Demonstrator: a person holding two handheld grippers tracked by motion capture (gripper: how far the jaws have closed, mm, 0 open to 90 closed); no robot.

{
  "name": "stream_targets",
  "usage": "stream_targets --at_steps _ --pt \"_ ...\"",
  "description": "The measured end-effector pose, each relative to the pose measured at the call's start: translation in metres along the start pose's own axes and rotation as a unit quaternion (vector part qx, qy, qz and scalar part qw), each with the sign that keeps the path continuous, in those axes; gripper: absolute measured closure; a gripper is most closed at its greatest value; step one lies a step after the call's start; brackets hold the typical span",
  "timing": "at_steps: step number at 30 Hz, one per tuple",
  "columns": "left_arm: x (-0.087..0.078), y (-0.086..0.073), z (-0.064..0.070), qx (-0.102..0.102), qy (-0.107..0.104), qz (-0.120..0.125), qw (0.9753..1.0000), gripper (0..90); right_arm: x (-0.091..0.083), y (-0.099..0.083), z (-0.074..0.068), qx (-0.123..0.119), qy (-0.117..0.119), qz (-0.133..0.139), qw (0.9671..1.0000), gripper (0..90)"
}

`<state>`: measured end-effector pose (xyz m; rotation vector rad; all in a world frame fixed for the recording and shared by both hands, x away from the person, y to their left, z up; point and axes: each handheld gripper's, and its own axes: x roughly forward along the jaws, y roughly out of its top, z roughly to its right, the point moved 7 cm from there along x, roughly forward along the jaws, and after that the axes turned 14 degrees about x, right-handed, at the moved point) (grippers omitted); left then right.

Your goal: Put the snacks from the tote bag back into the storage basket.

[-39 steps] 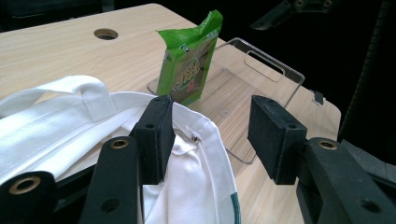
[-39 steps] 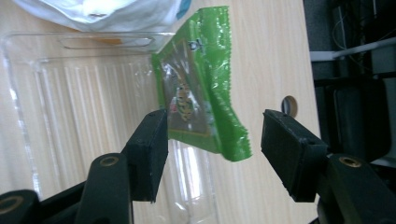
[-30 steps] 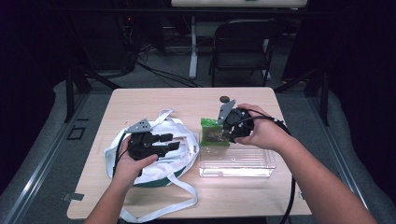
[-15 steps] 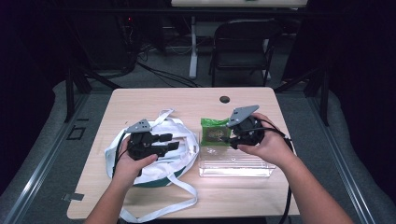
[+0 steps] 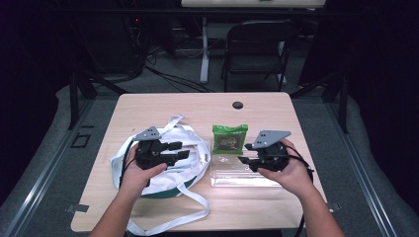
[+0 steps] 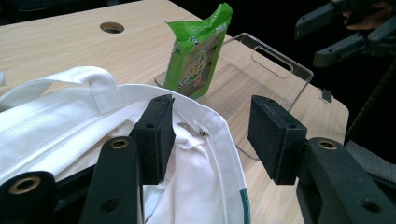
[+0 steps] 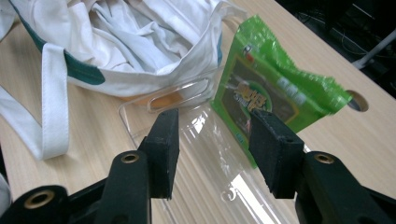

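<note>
Green and crinkled, the snack packet (image 5: 230, 138) is leaning upright at the far edge of the clear plastic tray (image 5: 232, 177), its lower end resting inside the tray's far-left part. That tray is lying on the pale wooden tabletop (image 5: 276, 116), and everything else is arranged around it. Just beside the tray's left end, a white cloth bag (image 5: 190, 168) with green trim is sitting slumped open, its rim touching the tray and its straps trailing across the wood. Over that bag, the left hand-held gripper (image 5: 179, 150) is hovering with its jaws spread apart and gripping nothing, pointing toward the tray. Above the tray's near-right part, the right hand-held gripper (image 5: 245, 160) is hanging released too, jaws wide and empty, aiming at the packet just beyond its tips.
</note>
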<state>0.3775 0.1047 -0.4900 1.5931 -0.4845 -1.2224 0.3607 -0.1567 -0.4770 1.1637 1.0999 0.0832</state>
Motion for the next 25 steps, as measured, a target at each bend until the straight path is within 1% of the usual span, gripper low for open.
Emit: stream_targets --at_steps 1,4,5,7,11,13,19,22,24,25 --pt "0.000 0.000 0.000 0.000 0.000 0.000 1.0000 50.5 0.001 -0.003 0.000 0.006 0.000 0.002 1.0000 53.1" --pt "0.000 0.000 0.000 -0.001 0.001 -0.001 1.0000 50.5 0.002 -0.014 0.001 0.014 -0.002 -0.001 0.9999 53.1" --pt "0.001 -0.001 0.000 -0.002 0.001 -0.001 1.0000 50.5 0.002 -0.014 0.001 0.014 -0.002 -0.001 0.9999 53.1" --pt "0.001 -0.001 -0.001 -0.003 0.002 0.000 1.0000 50.5 0.003 -0.022 0.002 0.028 0.002 0.004 0.9996 53.1" --pt "0.001 -0.002 -0.002 -0.004 0.003 -0.002 1.0000 50.5 0.004 -0.029 0.003 0.036 0.002 0.004 0.9994 53.0" --pt "0.001 -0.002 -0.002 -0.005 0.004 -0.002 1.0000 50.5 0.006 -0.035 0.004 0.045 0.003 0.006 0.9990 52.8" --pt "0.000 -0.003 -0.004 -0.004 0.006 -0.003 1.0000 50.3 0.008 -0.043 0.005 0.059 0.005 0.010 0.9982 52.0" --pt "0.000 -0.003 -0.005 -0.006 0.009 -0.003 0.9999 50.0 0.008 -0.044 0.006 0.060 0.005 0.011 0.9981 51.8" --pt "-0.001 -0.003 -0.008 -0.006 0.016 -0.002 0.9999 49.0 0.008 -0.043 0.009 0.061 -0.001 0.012 0.9980 49.3" --pt "-0.001 -0.003 -0.008 -0.006 0.016 -0.002 0.9999 48.8 0.008 -0.043 0.009 0.061 -0.001 0.012 0.9980 49.3"
